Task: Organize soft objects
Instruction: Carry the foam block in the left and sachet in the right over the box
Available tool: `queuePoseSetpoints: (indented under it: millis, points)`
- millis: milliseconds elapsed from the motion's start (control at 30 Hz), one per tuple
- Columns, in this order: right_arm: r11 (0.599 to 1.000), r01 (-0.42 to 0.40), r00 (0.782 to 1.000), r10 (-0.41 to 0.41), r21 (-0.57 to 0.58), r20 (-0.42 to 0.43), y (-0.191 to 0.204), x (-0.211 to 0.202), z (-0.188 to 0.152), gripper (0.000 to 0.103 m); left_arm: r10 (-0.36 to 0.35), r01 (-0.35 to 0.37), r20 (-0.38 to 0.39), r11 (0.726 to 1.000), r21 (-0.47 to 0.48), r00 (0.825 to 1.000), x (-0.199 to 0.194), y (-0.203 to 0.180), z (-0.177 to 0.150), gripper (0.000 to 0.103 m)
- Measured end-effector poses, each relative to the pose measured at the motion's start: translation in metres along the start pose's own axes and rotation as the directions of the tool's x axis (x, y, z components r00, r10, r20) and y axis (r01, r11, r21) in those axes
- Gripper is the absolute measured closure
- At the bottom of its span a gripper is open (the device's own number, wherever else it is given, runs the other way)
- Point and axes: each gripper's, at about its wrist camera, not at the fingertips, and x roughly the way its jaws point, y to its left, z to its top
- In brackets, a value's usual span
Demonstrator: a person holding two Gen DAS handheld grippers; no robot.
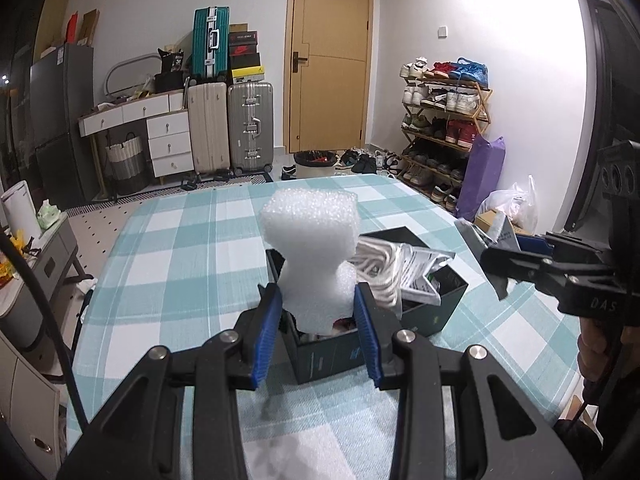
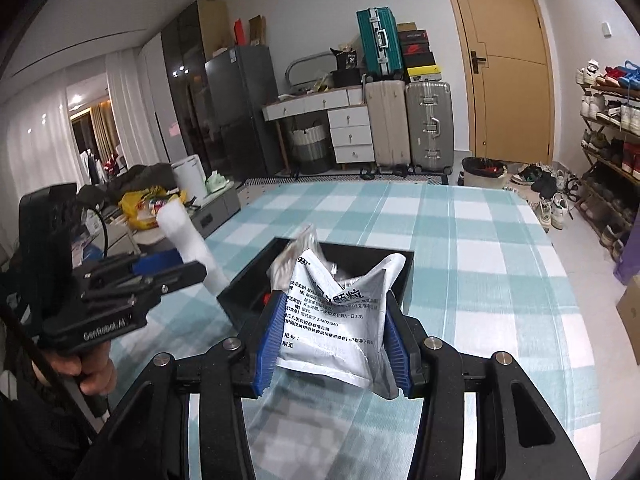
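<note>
**Operator:** My left gripper [image 1: 317, 312] has its blue fingers [image 1: 267, 332] clamped on a white foam block [image 1: 314, 252]. The foam is pinched in at its waist where the pads press it, and its wide top stands upright above them. It hangs over the near end of the black box [image 1: 332, 356] on the worktop [image 1: 180, 264].

**Observer:** And the right one?

**Operator:** My right gripper [image 2: 333, 340] grips a silver sachet [image 2: 334, 320] with black printed text, its fingers [image 2: 269, 344] squeezing it from both sides so the foil buckles between them. The sachet sits just over the near edge of the same box [image 2: 400, 280].

**Observer:** Can you see each tool from the other camera?

**Operator:** Yes. From the left wrist I see the right gripper [image 1: 496, 264] coming in from the right edge, near the box, with grey foil at its tip. From the right wrist I see the left gripper [image 2: 188, 268] at the left, my hand [image 2: 94, 372] on its handle, and the foam [image 2: 192, 248] tilted up out of it, beside the box's left corner.

**Observer:** What is in the box?

**Operator:** A coil of white rope [image 1: 376, 268] and more silver packets [image 1: 420, 272] towards the far side. Something red shows at the bottom, too hidden for me to name.

**Observer:** The surface?

**Operator:** A teal-and-white checked cloth covers it.
</note>
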Motion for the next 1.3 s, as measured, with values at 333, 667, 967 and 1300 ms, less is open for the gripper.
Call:
queuePoseSetpoints:
  millis: [333,667,967,1300]
  points:
    - [0.999,0.046,0.998,-0.046,0.023,0.029,-0.009,0.026,0.017,0.056,0.019,-0.019,-0.014,1.0,0.012,1.0,0.021,-0.001,0.008,0.067]
    - [0.995,0.094,0.995,-0.095,0.017,0.036,-0.017,0.06,0.025,0.056,0.047,-0.046,-0.047,0.999,0.016,0.998,0.049,-0.002,0.008,0.067]
    - [0.993,0.11,0.993,-0.112,-0.048,-0.028,-0.016,0.095,0.029,0.056,0.055,-0.051,-0.067,0.998,0.048,0.996,0.062,-0.006,0.011,0.067]
    - [0.991,0.092,0.991,-0.101,-0.098,-0.092,-0.017,0.121,0.03,0.056,0.009,-0.004,-0.098,0.999,0.05,0.995,0.065,-0.007,0.009,0.067]
